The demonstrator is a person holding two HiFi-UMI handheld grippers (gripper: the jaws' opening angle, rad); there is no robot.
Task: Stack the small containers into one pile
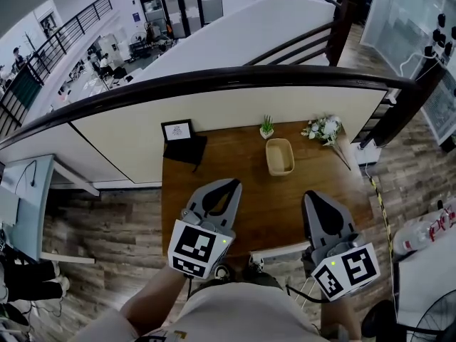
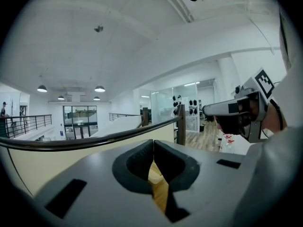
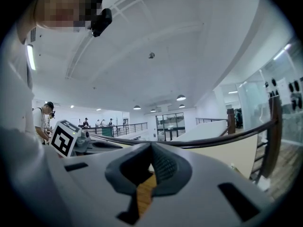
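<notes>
A single beige container (image 1: 279, 156) stands on the wooden table (image 1: 214, 184), toward the back and right of centre; whether it is one piece or several nested I cannot tell. My left gripper (image 1: 229, 185) hovers over the table's near left part, shut and empty. My right gripper (image 1: 311, 195) hangs at the near right, also shut with nothing held. In the left gripper view the dark pads meet at the tip (image 2: 153, 144), and a sliver of the beige container (image 2: 154, 176) shows below them. In the right gripper view the gripper (image 3: 151, 148) is shut above bare wood.
At the table's back edge stand a small potted plant (image 1: 266, 127), a bunch of white flowers (image 1: 324, 128) and a framed card (image 1: 177, 130) on a black cloth (image 1: 187, 150). A dark railing (image 1: 214, 84) runs behind the table. Wood floor surrounds it.
</notes>
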